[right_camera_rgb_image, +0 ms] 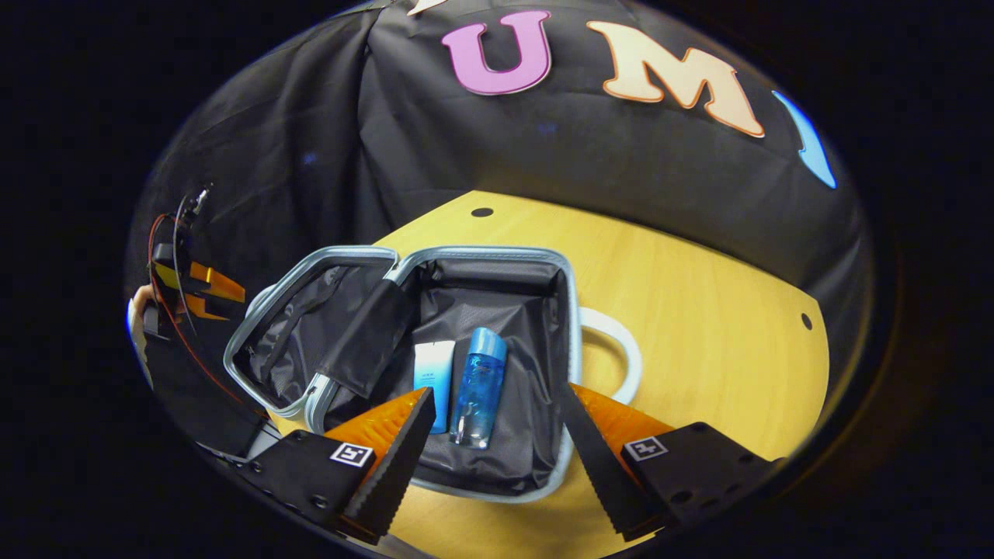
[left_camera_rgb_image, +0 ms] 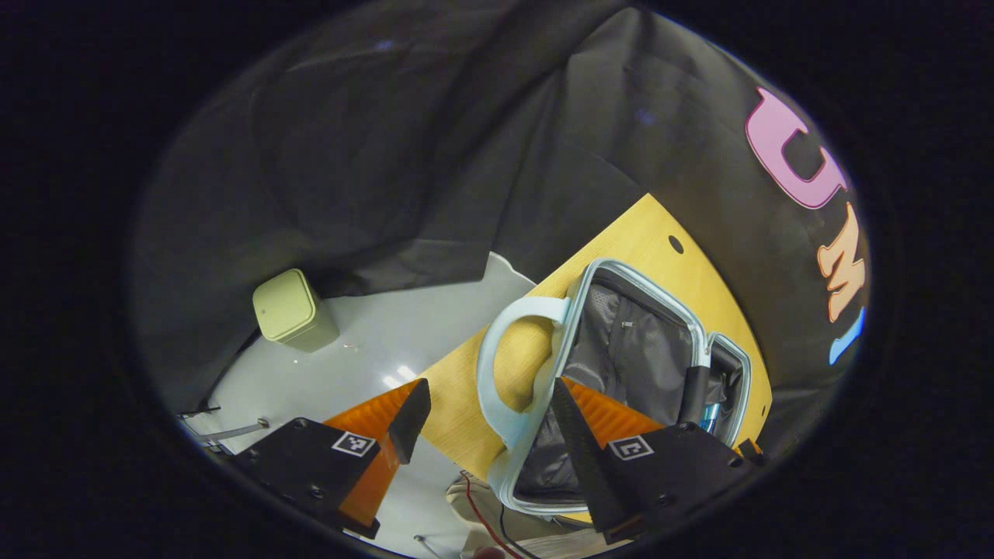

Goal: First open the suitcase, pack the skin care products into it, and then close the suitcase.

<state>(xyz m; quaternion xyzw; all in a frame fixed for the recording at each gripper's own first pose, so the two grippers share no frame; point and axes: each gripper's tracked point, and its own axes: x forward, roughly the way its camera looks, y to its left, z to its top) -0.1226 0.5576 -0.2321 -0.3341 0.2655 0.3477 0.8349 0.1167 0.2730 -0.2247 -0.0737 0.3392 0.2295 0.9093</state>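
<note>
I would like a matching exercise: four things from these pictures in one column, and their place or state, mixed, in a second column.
Things:
1. blue bottle
2. suitcase
3. green bin
4. right gripper

Place or state:
a. on the grey floor
b. open, holding nothing
c. lying in the case beside a white tube
d. open on the wooden table

Pairs: 1-c, 2-d, 3-a, 4-b

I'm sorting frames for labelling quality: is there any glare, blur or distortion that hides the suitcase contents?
Right gripper view: sharp and evenly lit, blue bottle and white tube clear in the suitcase; fisheye bends the table edge. Left gripper view: glare spots on the floor, suitcase lining dark.
</note>
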